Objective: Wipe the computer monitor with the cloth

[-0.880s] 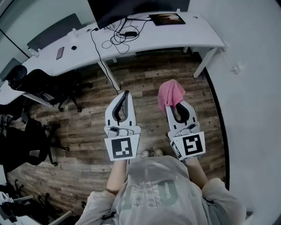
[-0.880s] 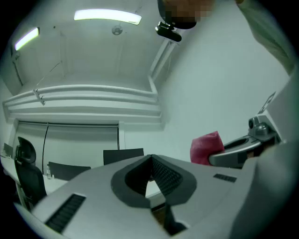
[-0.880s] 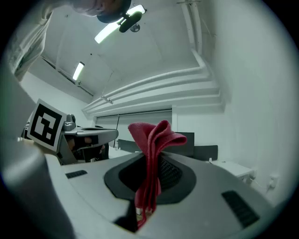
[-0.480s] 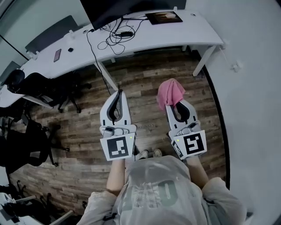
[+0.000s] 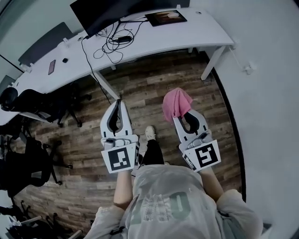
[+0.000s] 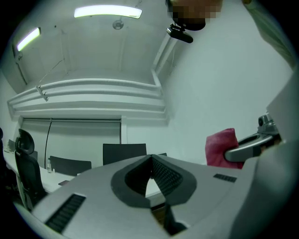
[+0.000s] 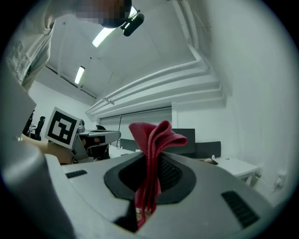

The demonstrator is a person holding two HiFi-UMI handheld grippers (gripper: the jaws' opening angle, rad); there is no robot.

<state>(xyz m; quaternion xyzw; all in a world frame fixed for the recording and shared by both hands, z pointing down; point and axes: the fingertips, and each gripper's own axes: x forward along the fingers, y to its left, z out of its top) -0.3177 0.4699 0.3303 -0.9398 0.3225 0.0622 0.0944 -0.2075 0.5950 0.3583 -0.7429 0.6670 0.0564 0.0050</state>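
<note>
Between the clamped jaws of the right gripper (image 5: 183, 114), a crumpled pink cloth (image 5: 175, 101) is protruding forward. The left gripper (image 5: 117, 104) is hovering closed, empty.

- Head cam: on the person's head, faces fwd and steeply down, wide angle. Sees both grippers from above, wood floor (image 5: 154, 88) below, white desk (image 5: 159, 39) and monitor (image 5: 105, 14) at top.
- Left gripper (image 5: 117, 101) cam: sits close behind own jaws, looks along them, tilted up to ceiling lights (image 6: 107, 11).
- Right gripper (image 5: 184, 113) cam: same setup, also tilted up.
- Shared: cloth (image 5: 175, 101) shows in all 3 views. Left cam has it at right edge (image 6: 220, 145), right cam dead centre (image 7: 154, 135). Right cam catches left gripper's marker cube (image 7: 60, 126).
</note>
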